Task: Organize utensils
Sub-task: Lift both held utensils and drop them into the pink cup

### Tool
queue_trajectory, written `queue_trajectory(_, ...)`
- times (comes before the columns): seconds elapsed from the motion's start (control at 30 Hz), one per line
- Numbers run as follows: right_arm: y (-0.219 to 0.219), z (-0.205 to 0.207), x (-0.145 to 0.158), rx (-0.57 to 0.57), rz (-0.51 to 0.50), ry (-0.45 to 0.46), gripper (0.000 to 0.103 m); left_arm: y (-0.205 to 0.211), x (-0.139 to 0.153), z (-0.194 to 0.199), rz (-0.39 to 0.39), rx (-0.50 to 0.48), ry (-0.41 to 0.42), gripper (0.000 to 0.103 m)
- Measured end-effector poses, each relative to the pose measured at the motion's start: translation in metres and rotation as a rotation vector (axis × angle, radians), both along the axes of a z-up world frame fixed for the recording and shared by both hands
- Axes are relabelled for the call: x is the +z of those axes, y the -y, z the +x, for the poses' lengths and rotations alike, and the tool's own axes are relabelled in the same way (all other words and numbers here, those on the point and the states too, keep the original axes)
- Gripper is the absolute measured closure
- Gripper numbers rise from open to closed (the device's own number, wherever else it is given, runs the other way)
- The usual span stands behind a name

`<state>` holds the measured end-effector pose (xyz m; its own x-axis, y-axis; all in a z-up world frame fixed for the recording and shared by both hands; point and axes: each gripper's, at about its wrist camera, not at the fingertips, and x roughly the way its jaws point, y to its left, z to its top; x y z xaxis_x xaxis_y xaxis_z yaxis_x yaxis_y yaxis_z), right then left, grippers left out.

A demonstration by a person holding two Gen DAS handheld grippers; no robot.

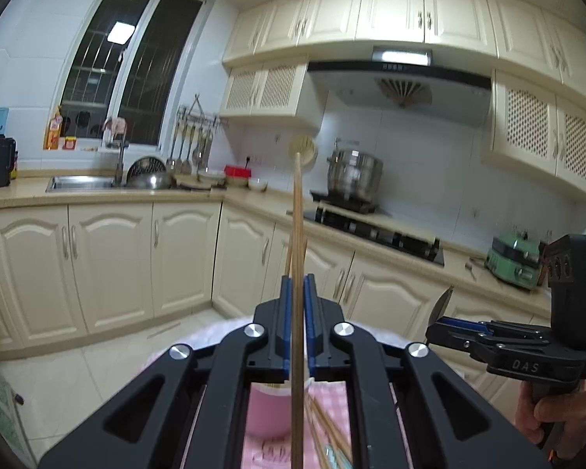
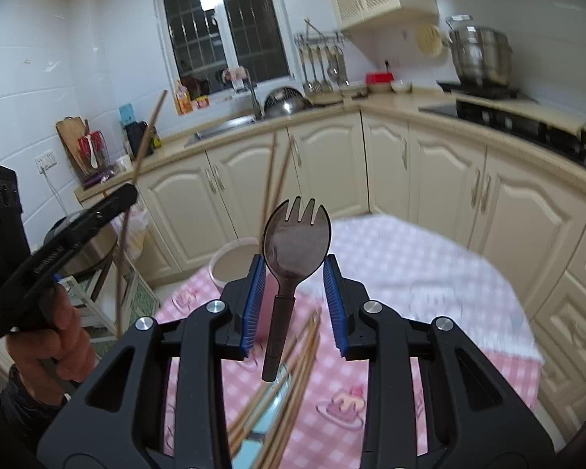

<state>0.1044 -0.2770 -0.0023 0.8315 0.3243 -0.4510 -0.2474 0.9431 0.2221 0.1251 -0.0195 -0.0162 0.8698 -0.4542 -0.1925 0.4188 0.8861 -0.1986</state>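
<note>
The left gripper (image 1: 297,293) is pinched narrow on a wooden chopstick (image 1: 297,242) that points to twelve o'clock. Under it stands a pink cup (image 1: 267,410) on the checked tablecloth (image 2: 410,293). Loose chopsticks (image 2: 293,383) lie fanned on the cloth at six o'clock of the cup. The right gripper (image 2: 293,297) holds a dark spork (image 2: 295,242), head up at twelve o'clock, its blue pads (image 2: 254,301) partly apart around the bowl; whether they press it I cannot tell. A hand (image 1: 558,410) grips the right handle.
</note>
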Motion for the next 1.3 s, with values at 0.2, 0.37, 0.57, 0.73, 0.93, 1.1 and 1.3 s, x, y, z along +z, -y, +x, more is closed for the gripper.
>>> queue_trajectory(0.2,-0.013,0.018,0.044,0.021,-0.014,0.085,0.073,0.004,0.027,0.023,-0.05,0.003,0.078,0.097)
queue_trajectory(0.37,-0.022,0.041,0.063,0.038,-0.019,0.106,0.073,0.013,0.042,0.052,-0.077,0.01,0.125,0.097)
queue_trajectory(0.57,-0.034,0.07,0.062,0.064,-0.013,0.092,0.073,0.025,0.033,0.082,-0.09,0.023,0.123,0.097)
queue_trajectory(0.73,-0.044,0.087,0.051,0.067,-0.025,0.067,0.073,0.029,0.017,0.097,-0.09,0.028,0.107,0.097)
queue_trajectory(0.93,-0.049,0.102,0.034,0.062,-0.036,0.034,0.073,0.027,0.0,0.111,-0.091,0.048,0.096,0.097)
queue_trajectory(1.1,-0.054,0.11,0.018,0.073,-0.051,-0.01,0.071,0.029,-0.014,0.118,-0.058,0.053,0.082,0.097)
queue_trajectory(1.3,-0.041,0.107,0.005,0.038,-0.005,-0.047,0.033,0.014,-0.026,0.112,-0.057,0.075,0.046,0.048)
